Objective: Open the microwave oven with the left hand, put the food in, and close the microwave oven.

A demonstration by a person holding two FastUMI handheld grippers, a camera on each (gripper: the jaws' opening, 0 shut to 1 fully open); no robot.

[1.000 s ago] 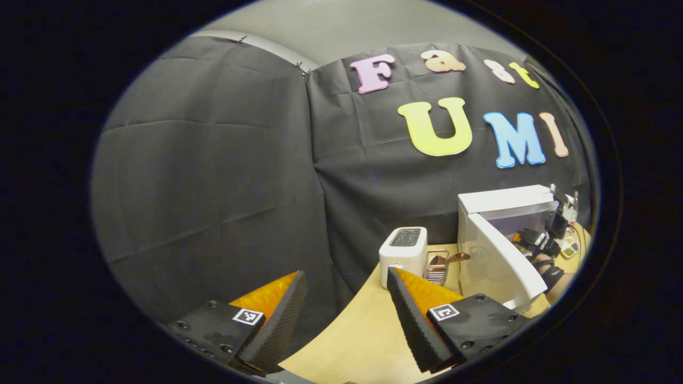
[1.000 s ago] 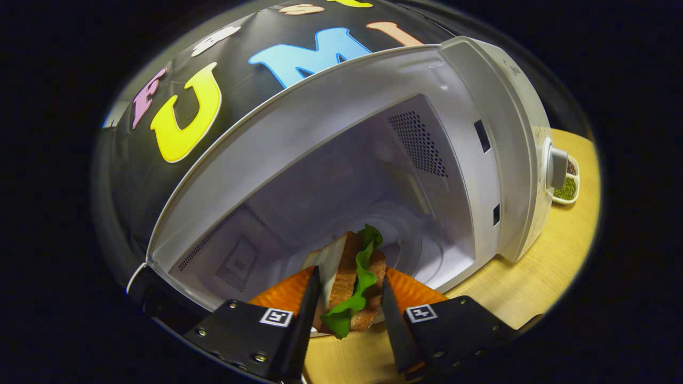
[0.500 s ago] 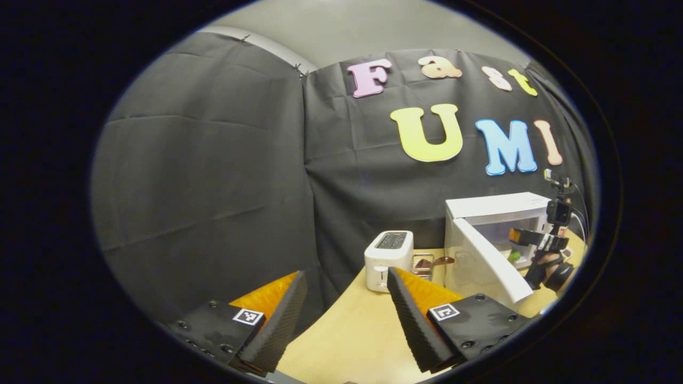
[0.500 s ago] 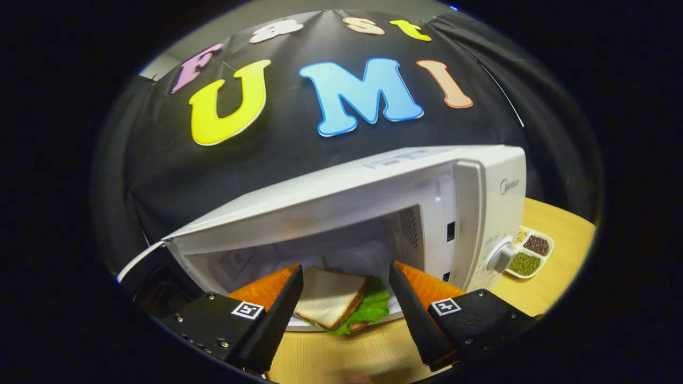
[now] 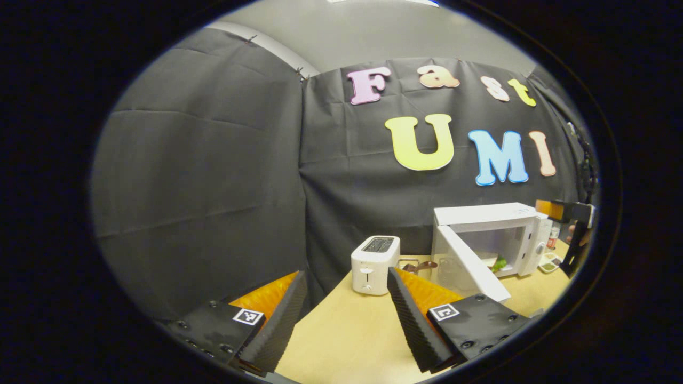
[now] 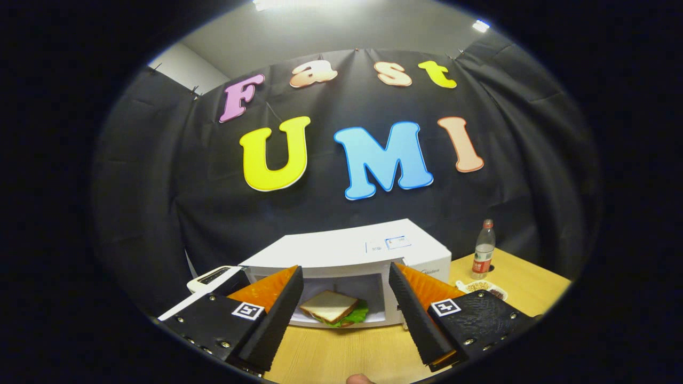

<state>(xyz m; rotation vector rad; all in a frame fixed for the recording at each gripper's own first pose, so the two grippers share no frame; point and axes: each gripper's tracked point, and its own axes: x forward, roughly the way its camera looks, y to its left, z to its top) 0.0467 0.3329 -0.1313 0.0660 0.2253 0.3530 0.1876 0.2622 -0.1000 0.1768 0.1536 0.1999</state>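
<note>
**Sandwich is in, door's the last bit**

Looking at it now, the white-bread sandwich with green lettuce [image 6: 332,309] sits inside the white boxy microwave oven [image 6: 347,253], near the front of the cavity. The right gripper [image 6: 346,309] hangs in front of the opening, fingers spread wide, holding nothing. The left gripper [image 5: 347,314] is off to the side over the light wooden table [image 5: 347,341], also wide open and empty, well apart from the white microwave door [image 5: 467,264], which stands swung out.

Risks as I see them: shoving the door one-sided could slide the oven, or clip the white toaster [image 5: 374,257] nearby. A soft push might not latch it.
</note>
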